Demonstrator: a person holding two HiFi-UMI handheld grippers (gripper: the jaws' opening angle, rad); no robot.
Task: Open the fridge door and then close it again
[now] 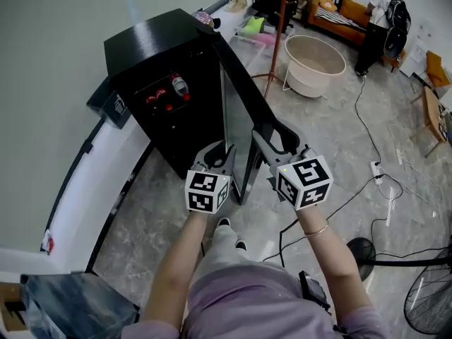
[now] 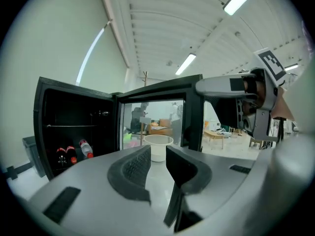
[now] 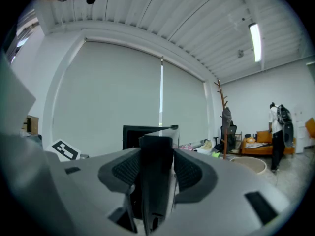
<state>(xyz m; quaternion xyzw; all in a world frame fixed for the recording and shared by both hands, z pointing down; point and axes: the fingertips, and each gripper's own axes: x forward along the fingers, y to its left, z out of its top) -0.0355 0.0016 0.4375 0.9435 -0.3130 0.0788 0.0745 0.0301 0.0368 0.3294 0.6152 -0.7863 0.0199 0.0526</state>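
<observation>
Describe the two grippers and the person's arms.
Both the left gripper and right gripper are grey, with black ribbed pads and a white cube of black square markers. The right wrist wears a thin bracelet; the top is lilac.

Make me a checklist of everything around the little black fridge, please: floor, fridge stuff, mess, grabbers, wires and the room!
Surface: grey stone-pattern floor.
Job's things: black fridge with its glass door swung open; red-capped bottles inside.
Clutter: beige tub standing beyond the fridge.
Grippers: right gripper clamped on the glass door's edge; left gripper beside the door, jaws slightly apart with nothing between them.
Cables: dark cable running across the floor to a power strip.
Surroundings: person by an orange sofa; fan at lower right.
</observation>
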